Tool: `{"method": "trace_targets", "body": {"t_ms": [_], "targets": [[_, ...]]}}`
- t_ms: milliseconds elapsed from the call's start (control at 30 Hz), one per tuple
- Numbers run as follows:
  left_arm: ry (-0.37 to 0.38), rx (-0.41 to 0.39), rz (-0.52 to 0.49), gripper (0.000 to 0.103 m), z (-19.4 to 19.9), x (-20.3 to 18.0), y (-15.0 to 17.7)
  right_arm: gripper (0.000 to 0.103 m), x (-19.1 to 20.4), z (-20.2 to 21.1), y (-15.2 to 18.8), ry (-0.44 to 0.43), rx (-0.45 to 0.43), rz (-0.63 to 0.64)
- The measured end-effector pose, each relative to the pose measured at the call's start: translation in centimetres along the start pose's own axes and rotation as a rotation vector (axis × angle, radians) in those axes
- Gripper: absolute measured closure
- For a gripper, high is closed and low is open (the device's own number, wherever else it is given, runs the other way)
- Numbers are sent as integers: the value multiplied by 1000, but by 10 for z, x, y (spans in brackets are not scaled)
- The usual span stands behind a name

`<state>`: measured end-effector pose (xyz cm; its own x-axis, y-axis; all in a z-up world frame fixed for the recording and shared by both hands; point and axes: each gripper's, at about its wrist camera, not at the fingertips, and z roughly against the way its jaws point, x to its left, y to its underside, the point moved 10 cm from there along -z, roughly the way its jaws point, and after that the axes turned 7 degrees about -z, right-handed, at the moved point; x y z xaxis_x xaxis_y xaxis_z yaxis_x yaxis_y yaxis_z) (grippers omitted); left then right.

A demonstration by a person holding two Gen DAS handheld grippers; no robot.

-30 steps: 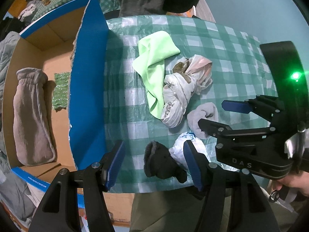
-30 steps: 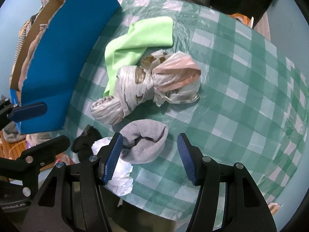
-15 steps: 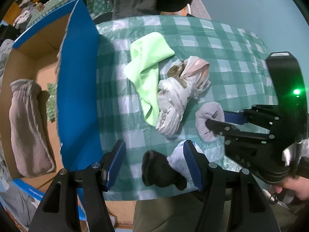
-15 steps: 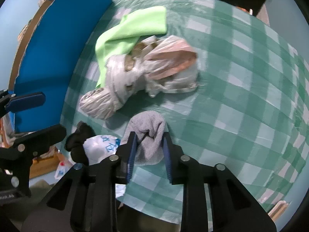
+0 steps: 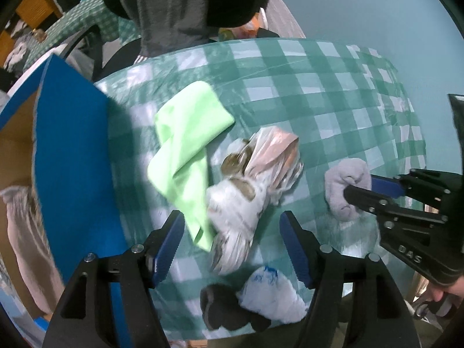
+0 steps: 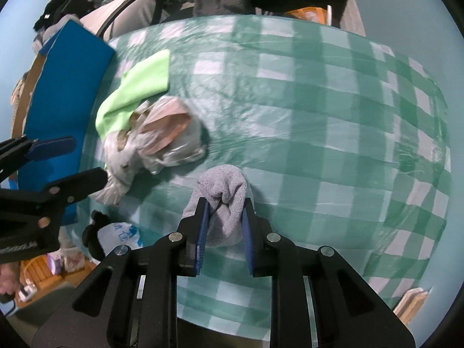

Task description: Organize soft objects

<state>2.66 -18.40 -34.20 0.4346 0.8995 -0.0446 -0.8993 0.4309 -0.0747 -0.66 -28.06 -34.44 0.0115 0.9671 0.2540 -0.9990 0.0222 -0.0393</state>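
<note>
Right gripper [image 6: 224,226]: blue pads clamped tight on a rolled grey sock [image 6: 221,200], soft and ribbed, above the table [image 6: 333,133] and its glossy green-and-white checked cover. Left gripper [image 5: 232,246]: jaws opening, nothing pressed between the pads, poised over a crinkled plastic bag bundle [image 5: 240,203]. At ten o'clock from that bundle, one smooth lime cloth [image 5: 185,142], folded. At six o'clock, one white bag with blue print [image 5: 269,295] beside one fuzzy black glove [image 5: 220,310]. At nine o'clock, a cardboard box with a blue flap [image 5: 72,174]; inside, one long beige sock [image 5: 26,249].
</note>
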Motion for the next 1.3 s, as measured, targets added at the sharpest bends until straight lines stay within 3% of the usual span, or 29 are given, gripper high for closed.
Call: {"method": "trace_targets", "body": {"t_ms": [333,467,567,633,767,1300], "targets": [[-35,63,-104,33,-35,-23,-13,83,-15,11,-1,-2,-16,-62],[-34,78,-99,34,-44,-24,-14,83,-21,15,2,-4,-21,-73],[-47,81,-94,50,-48,-18,-16,83,-21,17,3,-5,-25,-76],[-41,81,-88,52,-48,-17,-16,83,-21,18,4,-3,-30,-75],[-41,65,-74,56,-40,-15,-14,83,-21,19,4,0,-39,-70],[-11,-44,-17,57,18,-4,-2,83,-6,51,0,-10,-105,-46]]}}
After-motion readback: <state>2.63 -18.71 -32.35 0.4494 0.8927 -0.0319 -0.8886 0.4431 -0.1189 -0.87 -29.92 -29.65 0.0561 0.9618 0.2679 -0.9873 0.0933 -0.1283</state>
